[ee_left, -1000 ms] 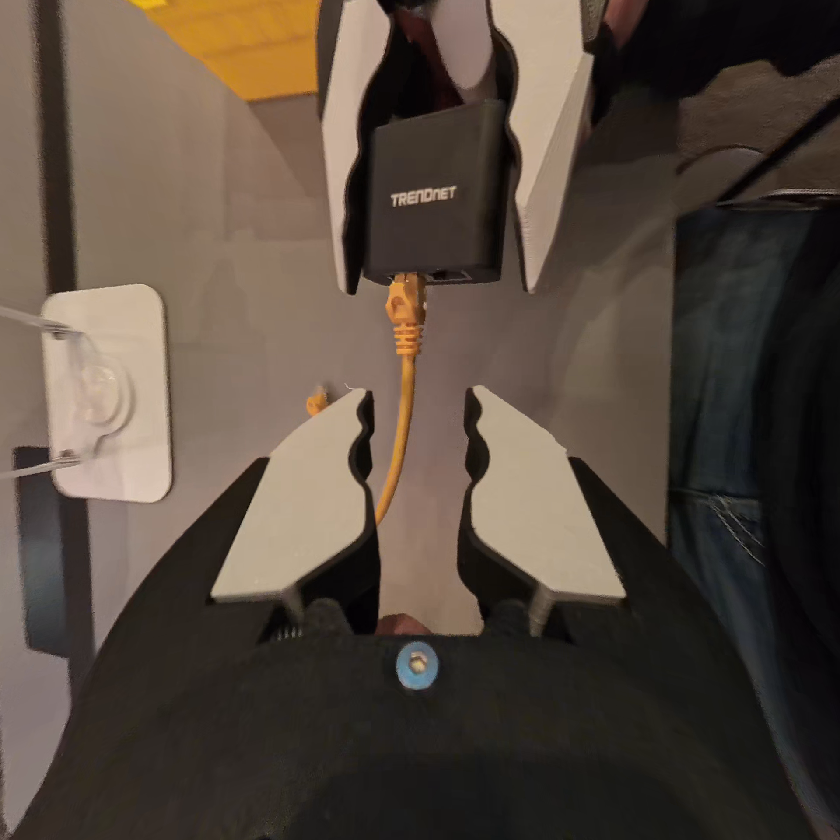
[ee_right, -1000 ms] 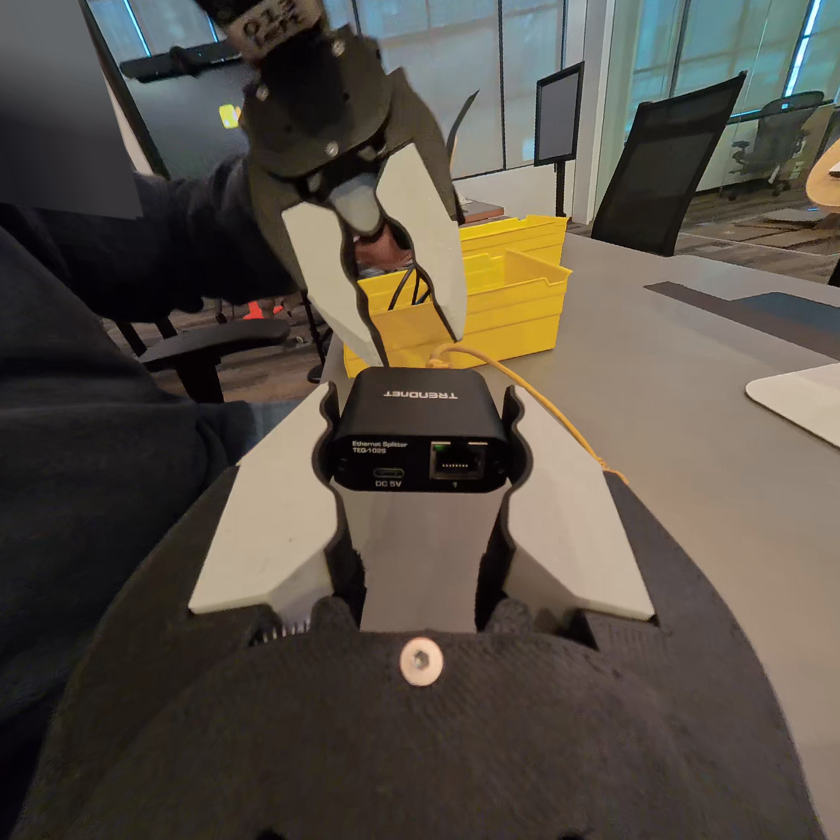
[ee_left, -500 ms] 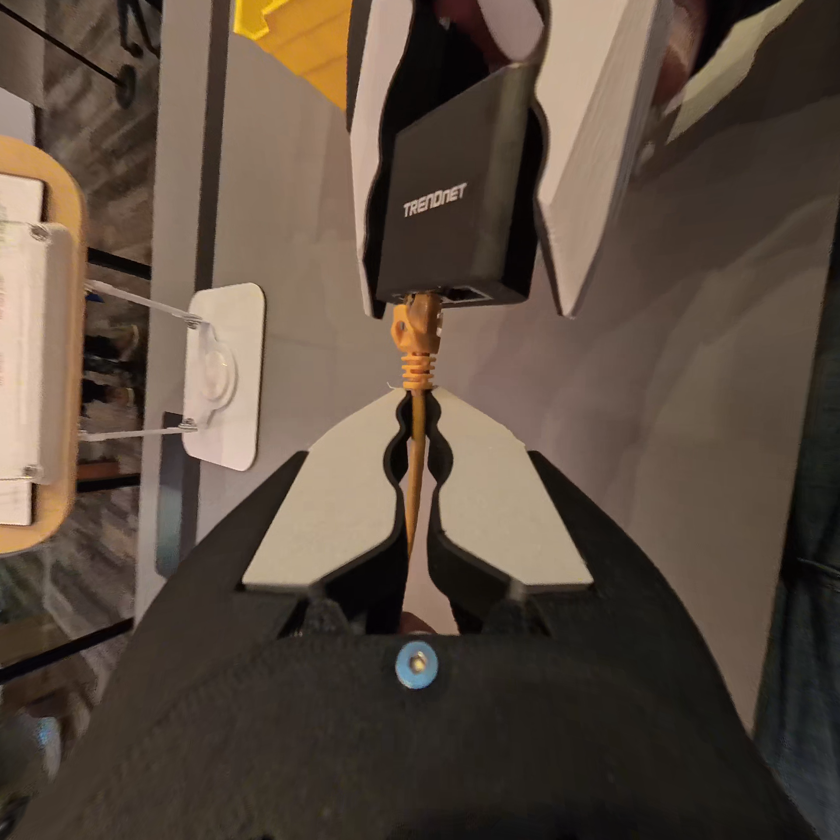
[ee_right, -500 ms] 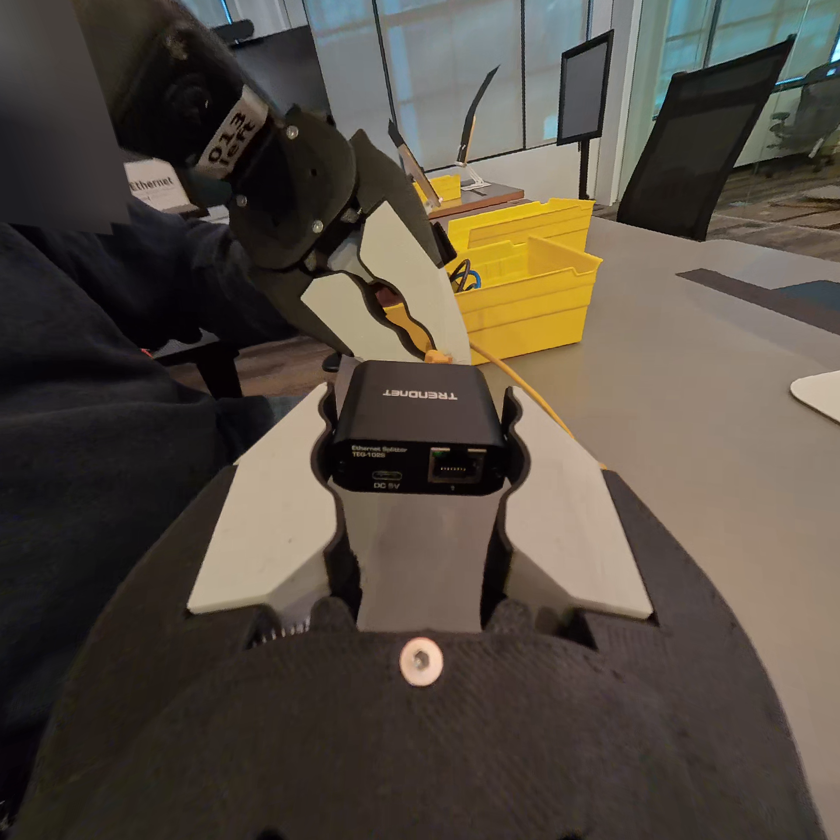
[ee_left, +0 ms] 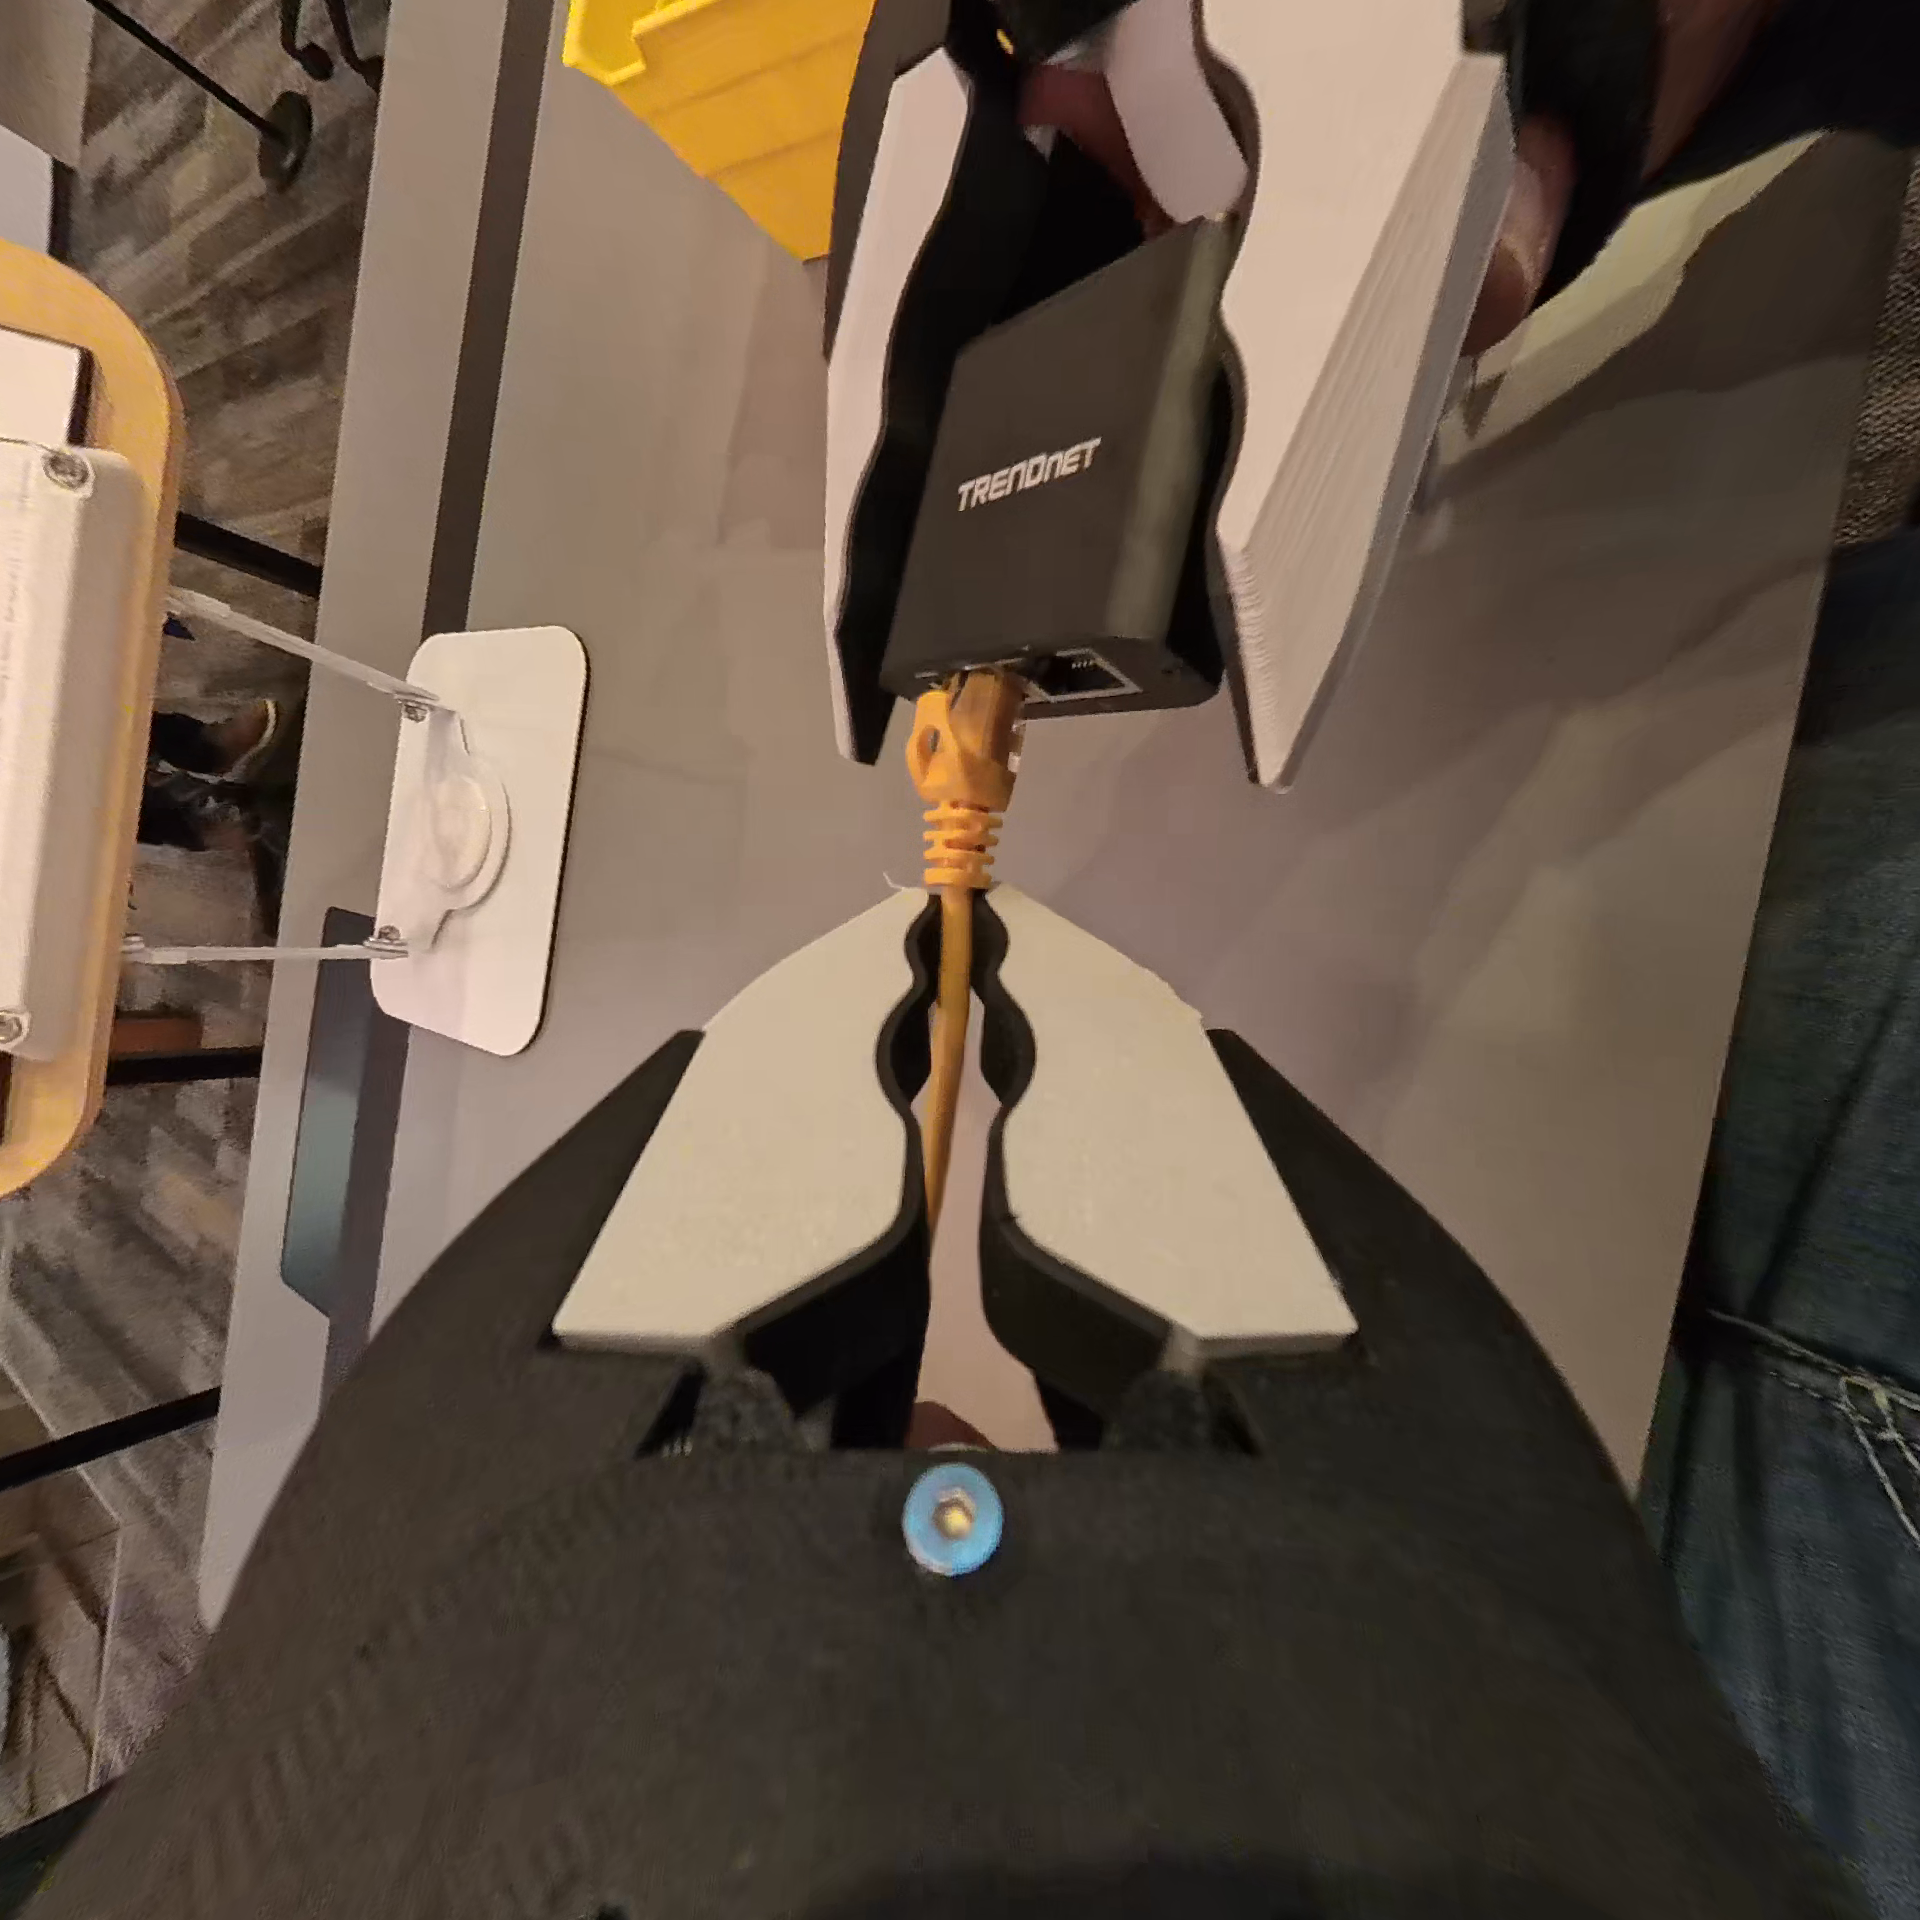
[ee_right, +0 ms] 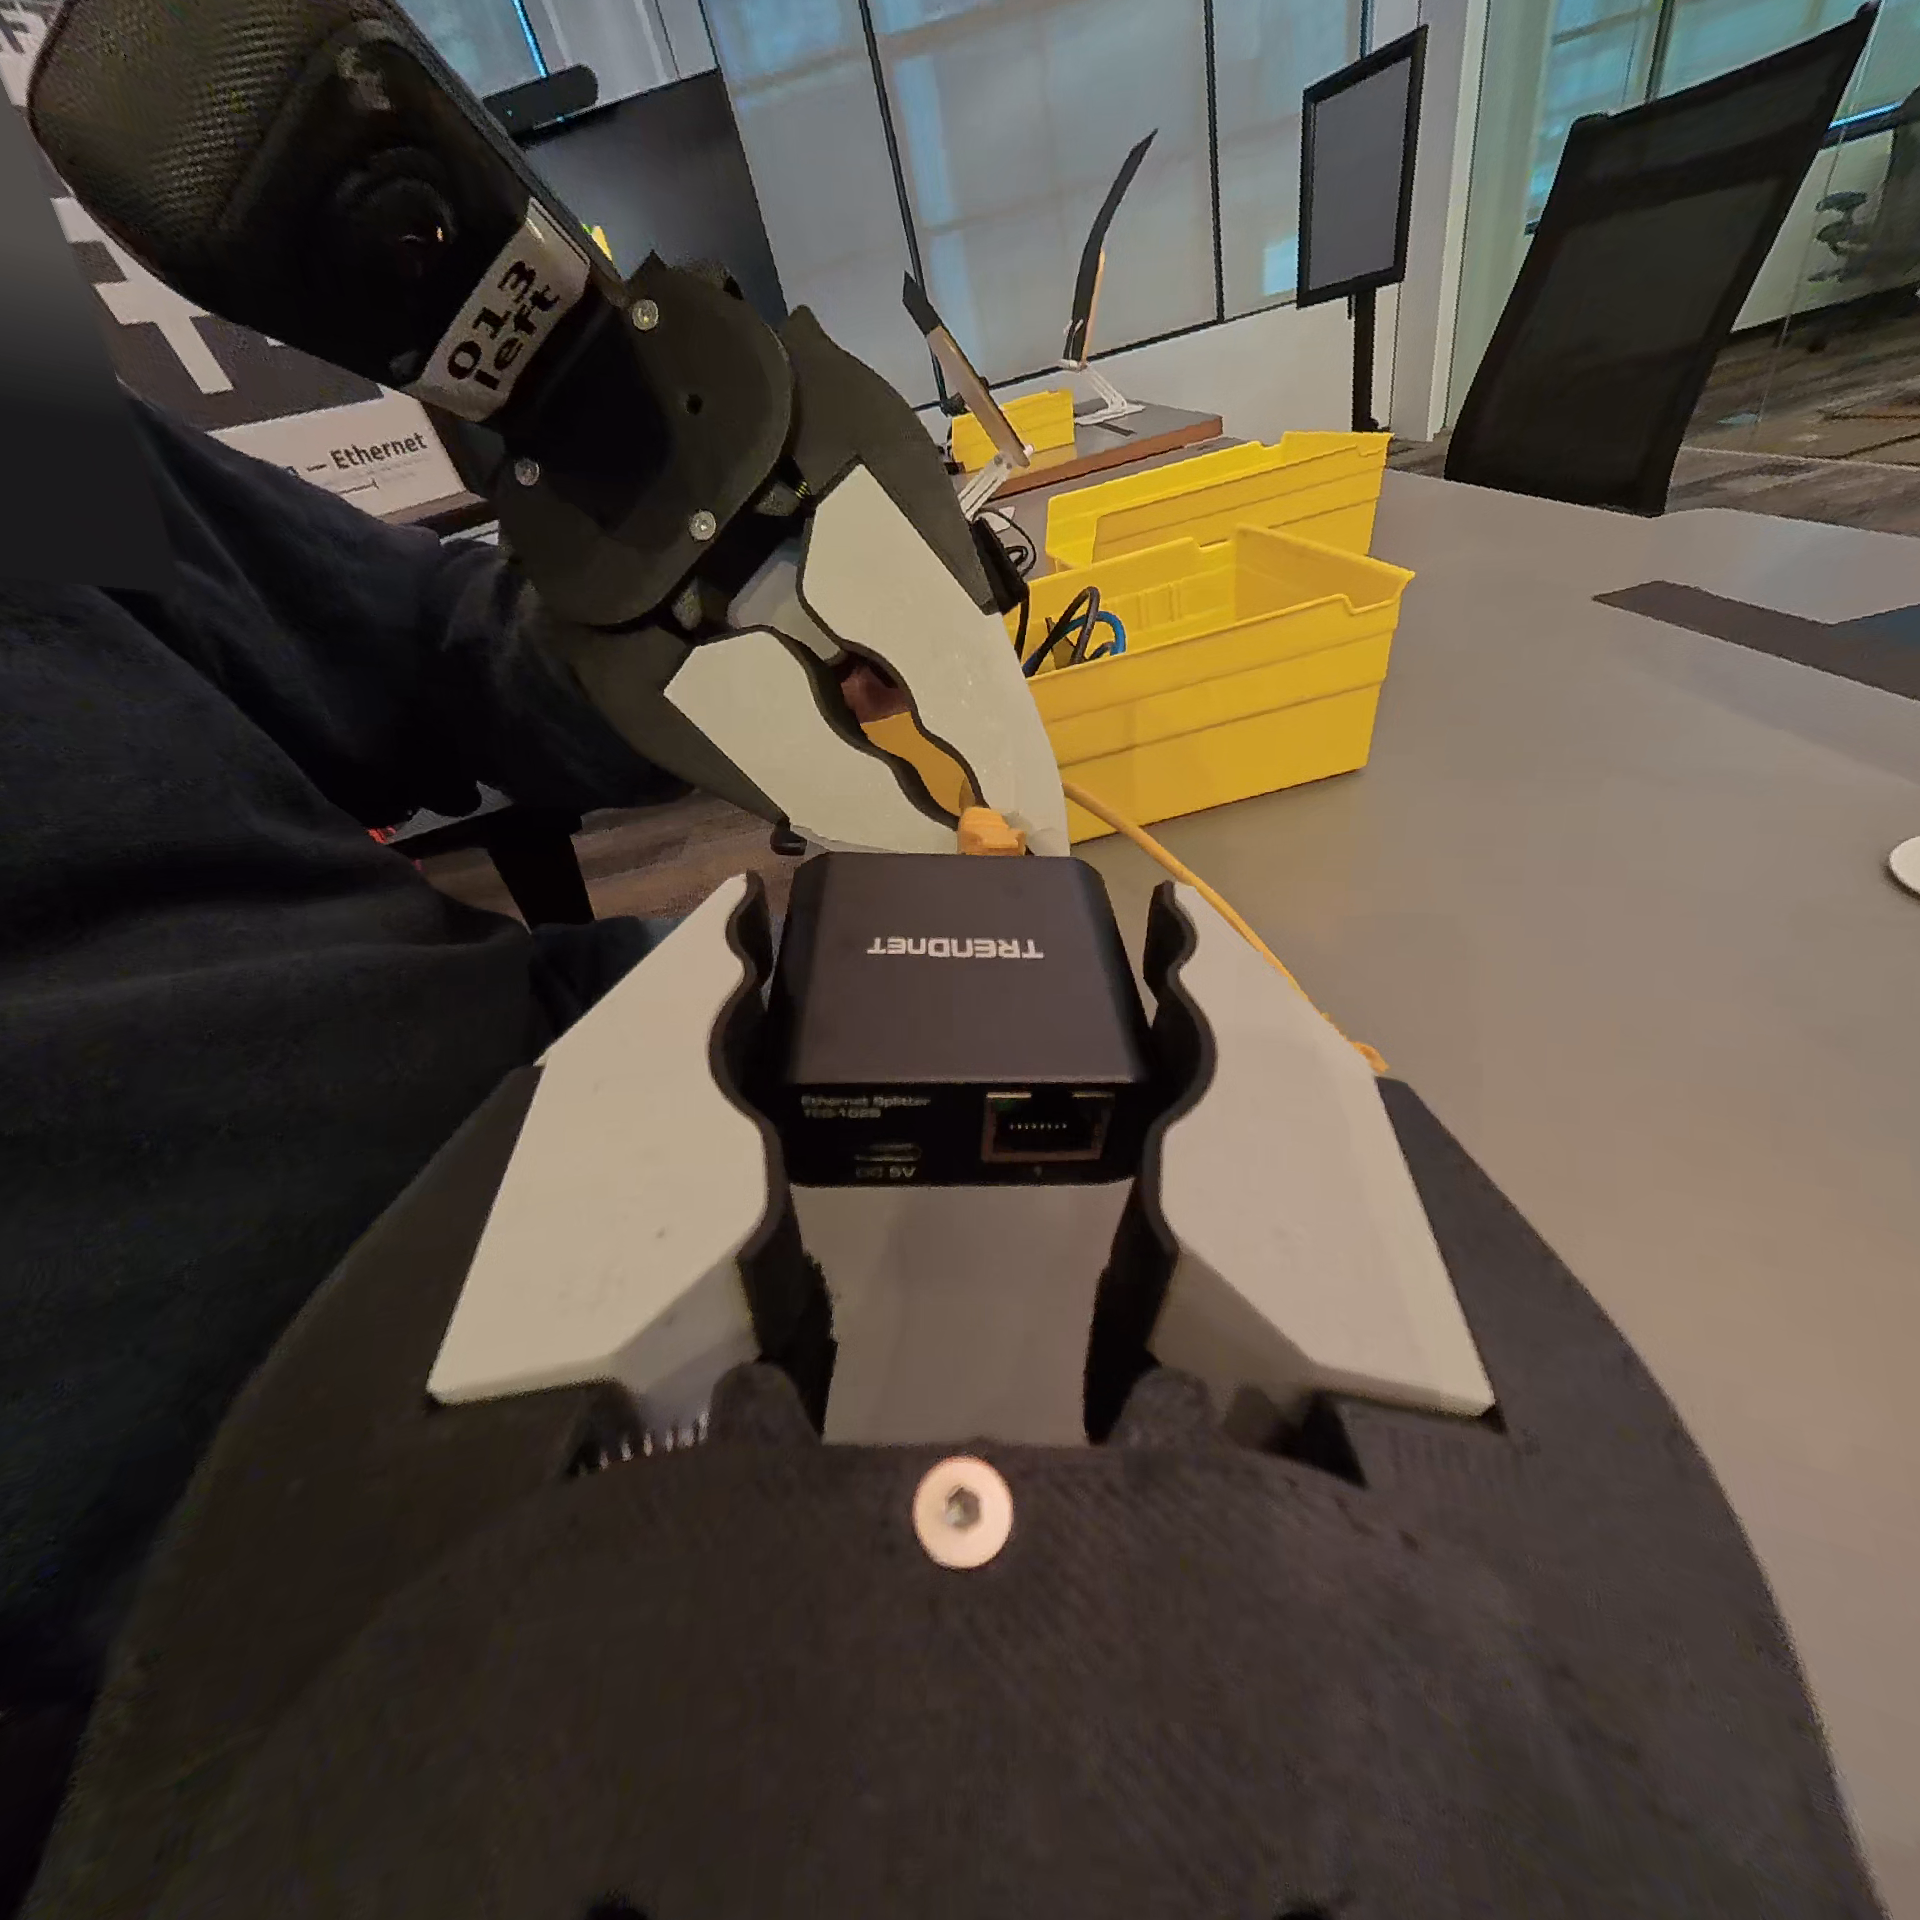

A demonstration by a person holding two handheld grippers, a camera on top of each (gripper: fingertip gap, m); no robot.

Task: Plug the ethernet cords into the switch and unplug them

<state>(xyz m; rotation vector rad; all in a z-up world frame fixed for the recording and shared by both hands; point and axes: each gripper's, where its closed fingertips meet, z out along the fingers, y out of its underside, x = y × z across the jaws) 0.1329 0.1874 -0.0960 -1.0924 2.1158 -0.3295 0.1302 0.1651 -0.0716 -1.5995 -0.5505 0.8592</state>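
Observation:
My right gripper (ee_right: 961, 935) is shut on a small black switch (ee_right: 951, 987) and holds it above the grey table (ee_right: 1558, 935). The switch also shows in the left wrist view (ee_left: 1049, 520), between the right gripper's white fingers (ee_left: 1340, 468). An orange ethernet cord (ee_left: 951, 997) has its plug (ee_left: 966, 748) in the switch's left port; the port beside it (ee_left: 1081, 681) is empty. My left gripper (ee_left: 956, 914) is shut on the cord just behind the plug's boot. In the right wrist view the left gripper (ee_right: 935, 790) sits behind the switch, and the near port (ee_right: 1044, 1122) is empty.
Yellow bins (ee_right: 1216, 665) stand on the table behind the switch, one holding dark and blue cables (ee_right: 1070, 634). A white pad with a clear stand (ee_left: 478, 831) lies near the table's edge. A person's dark sleeve (ee_right: 208, 935) is at left, jeans (ee_left: 1818, 1143) at right. Only a small space, under 4 cm, lies between the two pairs of fingers.
My left gripper closed on the orange cord behind the plug. It was open around the cord a second ago. The right gripper kept its hold on the switch.

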